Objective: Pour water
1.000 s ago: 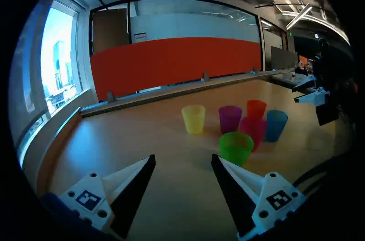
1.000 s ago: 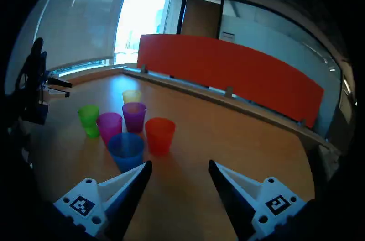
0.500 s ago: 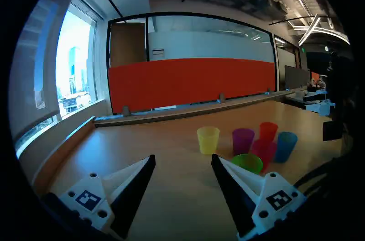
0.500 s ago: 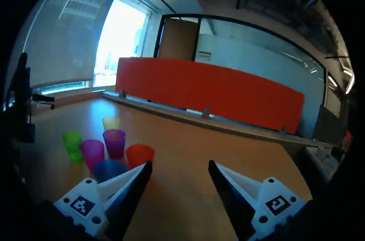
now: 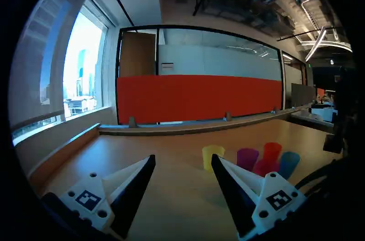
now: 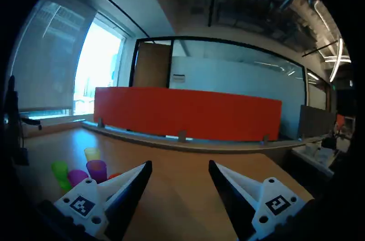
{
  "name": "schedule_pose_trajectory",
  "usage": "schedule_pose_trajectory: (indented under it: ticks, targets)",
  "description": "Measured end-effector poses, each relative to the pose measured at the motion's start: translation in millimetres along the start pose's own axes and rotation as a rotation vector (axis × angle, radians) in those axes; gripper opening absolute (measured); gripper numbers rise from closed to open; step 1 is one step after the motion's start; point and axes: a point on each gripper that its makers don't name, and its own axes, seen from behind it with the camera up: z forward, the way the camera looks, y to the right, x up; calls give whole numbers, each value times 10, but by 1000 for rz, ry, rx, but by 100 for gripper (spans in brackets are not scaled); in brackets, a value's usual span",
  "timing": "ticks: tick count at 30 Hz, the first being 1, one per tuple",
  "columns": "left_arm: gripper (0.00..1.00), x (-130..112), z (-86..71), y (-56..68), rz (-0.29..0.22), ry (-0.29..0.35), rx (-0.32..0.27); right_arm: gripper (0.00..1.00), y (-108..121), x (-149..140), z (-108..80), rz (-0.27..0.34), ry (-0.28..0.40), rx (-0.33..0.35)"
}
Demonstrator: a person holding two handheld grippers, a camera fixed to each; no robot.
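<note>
While your left gripper (image 5: 182, 158) and right gripper (image 6: 179, 163) both hang spread and empty, the cups (image 5: 247, 158) stand upright on the table (image 5: 159, 146), at 3 o'clock of the left, 9 o'clock of the right; left looks nearer.

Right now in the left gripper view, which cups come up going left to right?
yellow cup, purple cup, orange cup, blue cup. Pink cup left out: it overlaps the orange one.

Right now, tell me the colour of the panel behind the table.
The panel is orange-red, clearest in the left gripper view.
</note>
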Motion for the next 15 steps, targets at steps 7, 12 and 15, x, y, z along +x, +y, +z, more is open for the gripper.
schedule_pose_trajectory:
  ticks: [7, 12, 15]
  targets:
    - [91, 163, 34, 2, -24, 56, 15, 96, 143, 199, -6, 60, 75, -60]
    - [90, 292, 55, -23, -24, 100, 36, 96, 199, 261, -21, 101, 115, -86]
    - [91, 331, 70, -35, -29, 113, 42, 96, 221, 234, -14, 108, 115, -97]
